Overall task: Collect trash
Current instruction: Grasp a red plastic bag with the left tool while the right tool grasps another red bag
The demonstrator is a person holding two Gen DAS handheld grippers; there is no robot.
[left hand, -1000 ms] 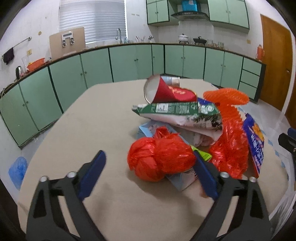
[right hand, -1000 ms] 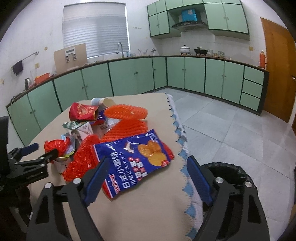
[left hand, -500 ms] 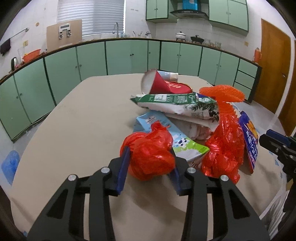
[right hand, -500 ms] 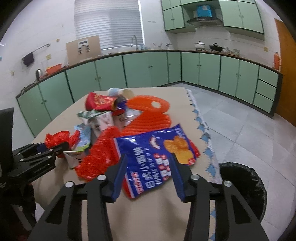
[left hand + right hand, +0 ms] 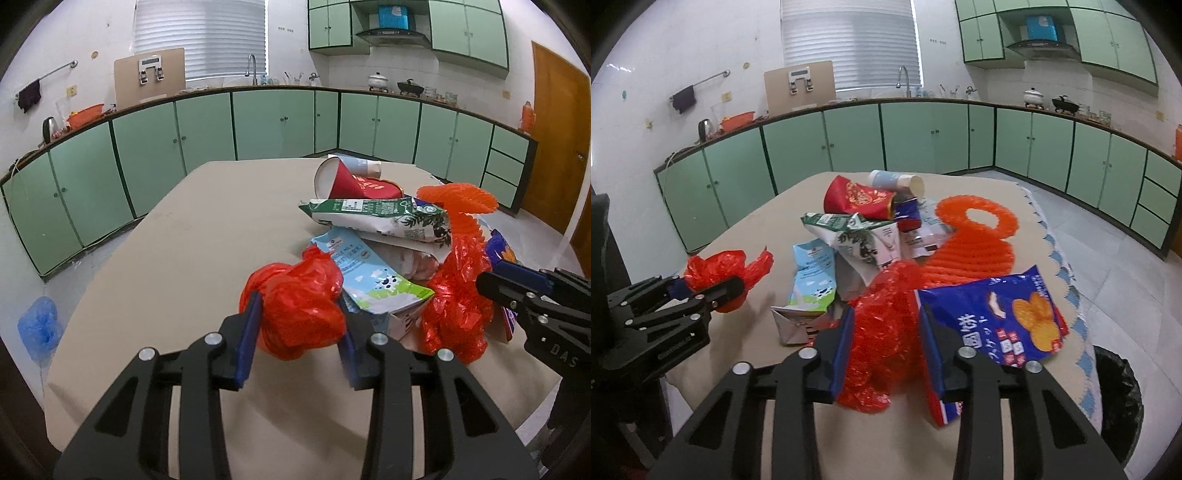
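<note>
At the left of the scene, the left gripper (image 5: pixel 297 343) is seen clamped on the knotted red bag (image 5: pixel 295 306); its blue pads (image 5: pixel 248 332) press both flanks of the bundle, which is held at the near left edge of the heap, its underside hidden, so contact with the counter (image 5: pixel 177 251) cannot be told. Just right of it, the blue milk carton (image 5: pixel 373 284) is laid flat with its long axis running from far left to near right; beyond it the green-and-white carton (image 5: pixel 376 218) and the red paper cup (image 5: pixel 354 184) are stacked, the cup tipped on its side with its mouth turned left.

Further right, the right gripper (image 5: pixel 886 354) is closed around the crinkled red plastic bag (image 5: pixel 886 325), with its right finger passing in front of the left edge of the blue snack packet (image 5: pixel 997 317), so the packet may be pinched along with the bag; this cannot be settled. The orange mesh sleeve (image 5: pixel 971 236) is spread behind them.

At the far right, below the counter's scalloped edge, the black-lined bin (image 5: pixel 1115 398) is found on the floor; it is judged to lie nearer the right gripper, so the right load would be carried right and down, while the left load must be brought across the whole heap.
</note>
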